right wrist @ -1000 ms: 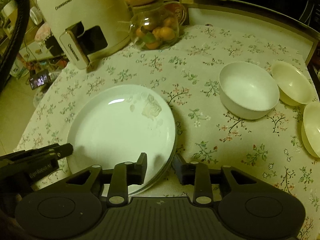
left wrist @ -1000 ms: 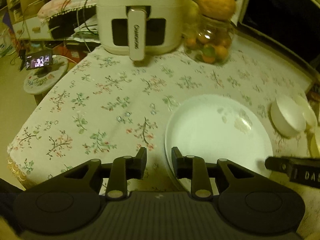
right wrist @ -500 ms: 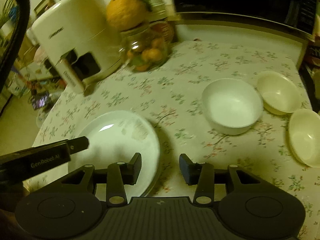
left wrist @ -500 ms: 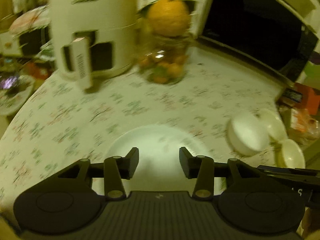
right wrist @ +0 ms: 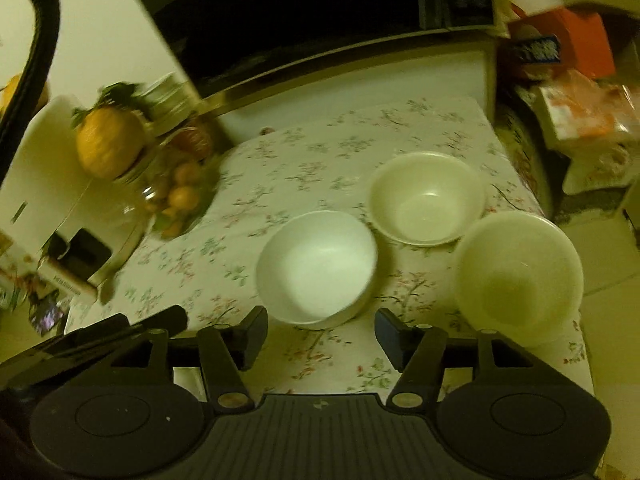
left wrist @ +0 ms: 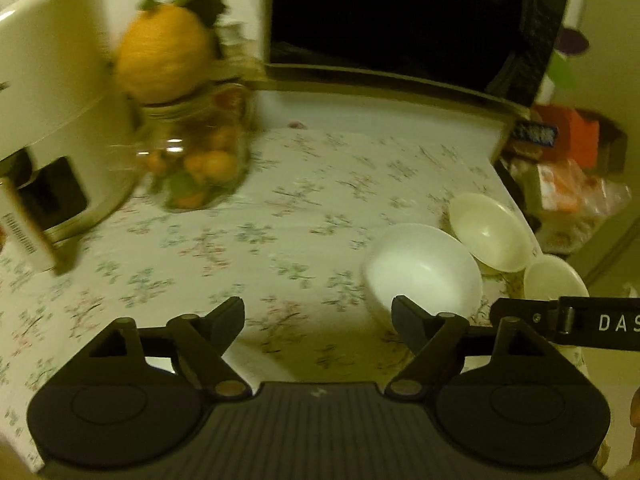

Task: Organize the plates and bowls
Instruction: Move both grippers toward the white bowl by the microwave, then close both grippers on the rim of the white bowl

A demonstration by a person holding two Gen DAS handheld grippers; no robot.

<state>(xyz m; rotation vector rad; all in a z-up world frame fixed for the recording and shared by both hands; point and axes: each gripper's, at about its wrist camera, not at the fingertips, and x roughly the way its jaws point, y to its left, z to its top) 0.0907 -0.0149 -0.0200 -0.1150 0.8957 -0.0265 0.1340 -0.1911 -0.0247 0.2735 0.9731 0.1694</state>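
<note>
Three bowls stand on the flowered tablecloth at the table's right side. A white bowl (right wrist: 316, 266) (left wrist: 424, 272) is nearest, just ahead of both grippers. A cream bowl (right wrist: 426, 198) (left wrist: 490, 232) sits behind it. A second cream bowl (right wrist: 518, 274) (left wrist: 554, 278) stands at the table's right edge. My left gripper (left wrist: 318, 320) is open and empty, to the left of the white bowl. My right gripper (right wrist: 320, 334) is open and empty, just in front of the white bowl. The large plate is hidden behind the gripper bodies, apart from a white sliver (left wrist: 160, 364).
A white air fryer (left wrist: 48, 128) and a glass jar of small oranges (left wrist: 192, 168) with a big orange on top (left wrist: 164, 60) stand at the left. A dark microwave (left wrist: 400, 20) is at the back. Boxes and bags (right wrist: 580, 100) lie beyond the table's right edge (right wrist: 520, 168).
Both grippers have swung right, away from the large plate and towards the bowls. Both have opened wider. The plate has dropped out of sight under the grippers.
</note>
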